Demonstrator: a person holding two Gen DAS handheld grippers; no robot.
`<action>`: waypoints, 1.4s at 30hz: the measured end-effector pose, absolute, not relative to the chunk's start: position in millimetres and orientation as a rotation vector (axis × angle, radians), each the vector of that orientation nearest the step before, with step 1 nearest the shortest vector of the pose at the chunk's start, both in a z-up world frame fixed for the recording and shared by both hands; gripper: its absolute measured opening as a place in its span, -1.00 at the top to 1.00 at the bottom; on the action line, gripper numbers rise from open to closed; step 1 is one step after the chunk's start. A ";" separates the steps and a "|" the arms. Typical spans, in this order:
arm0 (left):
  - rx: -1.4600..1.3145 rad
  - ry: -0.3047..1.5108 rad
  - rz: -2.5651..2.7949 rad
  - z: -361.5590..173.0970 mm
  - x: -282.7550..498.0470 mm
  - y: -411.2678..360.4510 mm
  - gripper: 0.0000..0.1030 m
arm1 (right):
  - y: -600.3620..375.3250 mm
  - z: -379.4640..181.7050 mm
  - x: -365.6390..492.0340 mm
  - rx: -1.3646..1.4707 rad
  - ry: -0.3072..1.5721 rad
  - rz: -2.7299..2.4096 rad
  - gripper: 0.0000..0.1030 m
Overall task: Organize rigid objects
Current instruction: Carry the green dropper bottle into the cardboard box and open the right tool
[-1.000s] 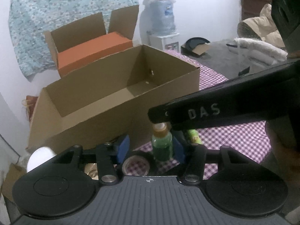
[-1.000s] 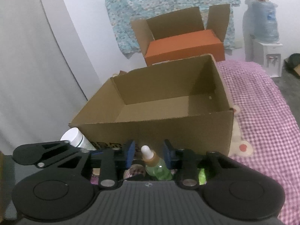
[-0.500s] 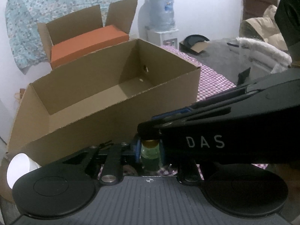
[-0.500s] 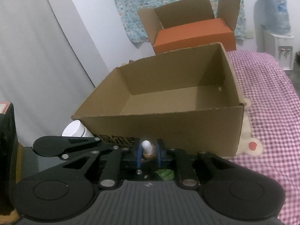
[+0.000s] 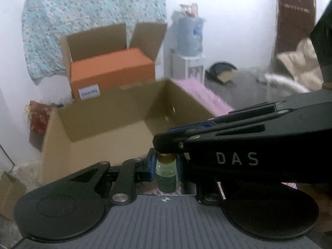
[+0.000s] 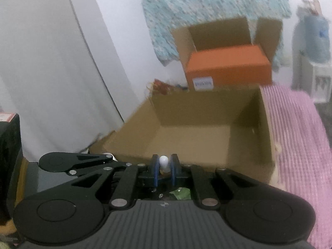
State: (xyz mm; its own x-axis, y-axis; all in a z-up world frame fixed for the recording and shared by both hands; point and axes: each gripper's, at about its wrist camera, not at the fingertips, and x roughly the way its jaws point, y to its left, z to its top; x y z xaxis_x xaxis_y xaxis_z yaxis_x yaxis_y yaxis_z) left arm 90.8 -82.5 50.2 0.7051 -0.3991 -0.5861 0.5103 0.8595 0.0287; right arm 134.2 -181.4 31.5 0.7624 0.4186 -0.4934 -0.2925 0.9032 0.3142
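A small green glass bottle (image 5: 166, 176) with an amber neck and a white dropper tip (image 6: 164, 161) is held by both grippers. My left gripper (image 5: 166, 167) is shut on the bottle's body between its blue pads. From the right, my right gripper (image 5: 166, 145) reaches over the bottle's top. In its own view my right gripper (image 6: 164, 166) is shut on the white dropper tip. The bottle's body is hidden there. Just ahead stands an open brown cardboard box (image 5: 116, 112) (image 6: 247, 112), with nothing visible inside.
Behind the box, an open carton holds an orange box (image 5: 112, 70) (image 6: 228, 64). A pink checked cloth (image 6: 296, 124) covers the surface on the right. A water dispenser (image 5: 189, 41) stands by the far wall. A black box (image 6: 8, 155) sits at the left.
Both grippers have closed on the green bottle, the left on its body and the right on its dropper tip. They have risen together, so the box now sits lower in both views.
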 end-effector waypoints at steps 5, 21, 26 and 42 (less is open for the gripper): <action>0.182 0.547 -0.463 91.3 110.2 -67.7 0.63 | -167.5 77.1 150.0 0.167 0.515 0.461 0.75; 0.132 0.841 -0.337 66.7 283.7 -44.6 0.63 | -142.4 60.5 328.7 0.257 0.736 0.588 0.75; 0.176 0.895 -0.282 43.6 308.2 -43.9 0.63 | -134.0 33.0 359.5 0.279 0.802 0.598 0.75; 0.220 0.965 -0.245 26.6 311.7 -38.1 0.40 | -112.6 -5.2 391.5 0.302 0.921 0.576 0.73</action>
